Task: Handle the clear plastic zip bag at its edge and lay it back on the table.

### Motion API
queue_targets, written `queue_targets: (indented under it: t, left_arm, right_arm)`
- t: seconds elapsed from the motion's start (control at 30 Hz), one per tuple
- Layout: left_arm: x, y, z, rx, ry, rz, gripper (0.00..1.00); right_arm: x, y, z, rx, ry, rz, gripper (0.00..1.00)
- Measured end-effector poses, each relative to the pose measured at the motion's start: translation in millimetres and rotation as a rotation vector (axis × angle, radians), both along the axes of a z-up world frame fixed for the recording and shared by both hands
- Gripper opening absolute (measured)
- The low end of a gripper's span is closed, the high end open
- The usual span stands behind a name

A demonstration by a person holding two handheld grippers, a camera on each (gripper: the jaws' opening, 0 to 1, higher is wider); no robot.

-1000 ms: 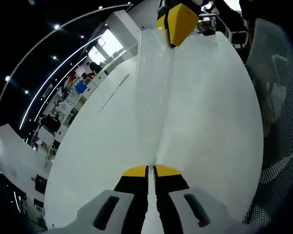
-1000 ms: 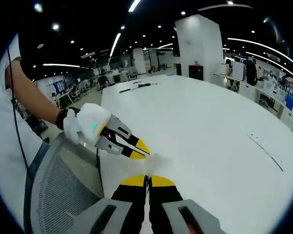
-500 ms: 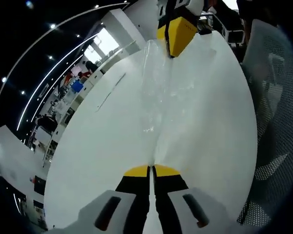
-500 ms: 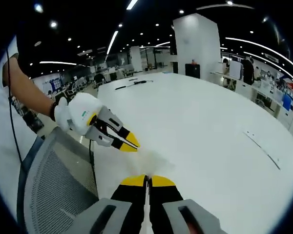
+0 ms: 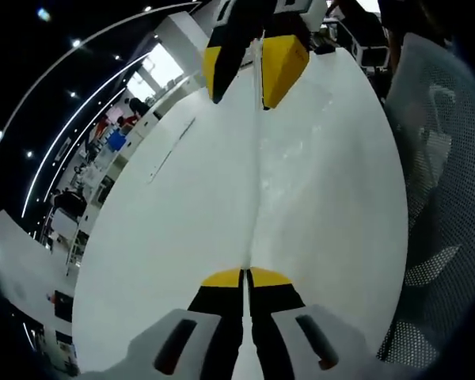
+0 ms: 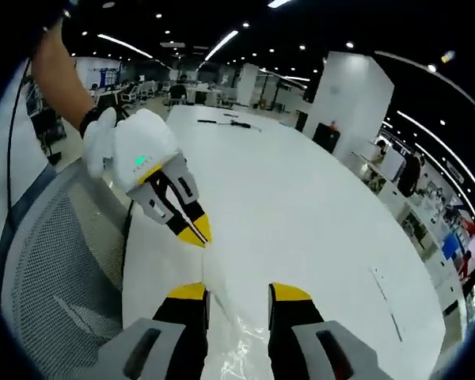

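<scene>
The clear plastic zip bag stretches as a thin see-through strip over the white table, from my left gripper toward the far end. My left gripper is shut on the bag's near edge. My right gripper hangs at the bag's far end with its yellow-tipped jaws apart, no longer pinching it. In the right gripper view my right gripper stands open, with crinkled bag film low between its jaws. My left gripper comes in from the left, shut, held in a gloved hand.
A grey mesh chair stands along the table's edge. A thin dark strip lies on the table, and slim dark items rest at its far end. Office desks and a white pillar stand behind.
My right gripper has opened and let go of the bag's far edge, which it pinched before. The right gripper view has tilted. My left gripper stays shut on the bag.
</scene>
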State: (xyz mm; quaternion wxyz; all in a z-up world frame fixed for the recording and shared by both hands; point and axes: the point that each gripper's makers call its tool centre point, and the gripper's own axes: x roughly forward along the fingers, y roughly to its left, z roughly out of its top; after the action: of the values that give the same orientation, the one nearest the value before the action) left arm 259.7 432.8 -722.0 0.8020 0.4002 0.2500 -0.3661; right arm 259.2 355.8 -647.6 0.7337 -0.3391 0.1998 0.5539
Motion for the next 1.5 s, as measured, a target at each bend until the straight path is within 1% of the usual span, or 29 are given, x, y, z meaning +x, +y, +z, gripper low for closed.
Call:
queue_targets:
  t: [0.03,0.07,0.1,0.13,0.17,0.23,0.3,0.4,0.47,0.6,0.67,0.9,1.27,1.37,1.5]
  left_arm:
    - [-1.1,0,-0.5,0.004,0.005,0.002,0.0]
    - [-1.4,1,-1.0,0.006,0.008,0.003,0.0]
    - [-1.8,1,-1.7,0.008,0.013,0.005,0.0]
    - [-1.9,1,-1.8,0.008,0.014,0.006,0.0]
    - [-2.8,1,-1.1,0.009,0.016,0.007,0.0]
    - [-3.4,-1,0.7,0.006,0.017,0.008,0.0]
    - [-3.8,-3,3.1,-0.004,0.018,0.011,0.0]
    - [-5.5,-5,4.7,-0.006,0.022,0.009,0.0]
    - [-5.9,-6,5.5,-0.007,0.021,0.008,0.0]
    - [-8.6,-6,6.7,-0.007,0.021,0.007,0.0]
    - [-9.6,-5,6.9,-0.006,0.021,0.007,0.0]
    - [-13.2,-3,12.7,-0.024,0.012,0.008,0.0]
    - [-13.7,-8,24.3,-0.046,-0.002,-0.001,0.0]
    - [-14.4,-10,26.4,-0.048,-0.008,-0.009,0.0]
    - [-16.7,-15,31.0,-0.052,-0.013,-0.016,0.0]
  right_arm:
    - [-5,2,-0.5,-0.032,-0.021,0.031,0.27]
    - [-8,4,-1.1,-0.051,-0.029,0.054,0.27]
    - [-10,6,-1.9,-0.067,-0.038,0.074,0.27]
    - [-9,8,-3.3,-0.094,-0.062,0.102,0.27]
    - [-12,11,-3.9,-0.119,-0.081,0.127,0.26]
    - [-16,13,-7.2,-0.158,-0.102,0.159,0.24]
    - [-20,14,-14.3,-0.211,-0.131,0.194,0.19]
    - [-24,15,-25.3,-0.263,-0.147,0.225,0.08]
    - [-27,19,-25.9,-0.261,-0.162,0.231,0.04]
    - [-29,22,-26.1,-0.259,-0.166,0.231,0.0]
    - [-27,22,-28.6,-0.267,-0.172,0.23,0.0]
    - [-24,15,-32.8,-0.246,-0.133,0.203,0.0]
    - [-18,0,-43.0,-0.285,-0.121,0.16,0.0]
    - [-18,1,-44.8,-0.291,-0.121,0.159,0.0]
    - [-22,7,-47.5,-0.292,-0.118,0.165,0.0]
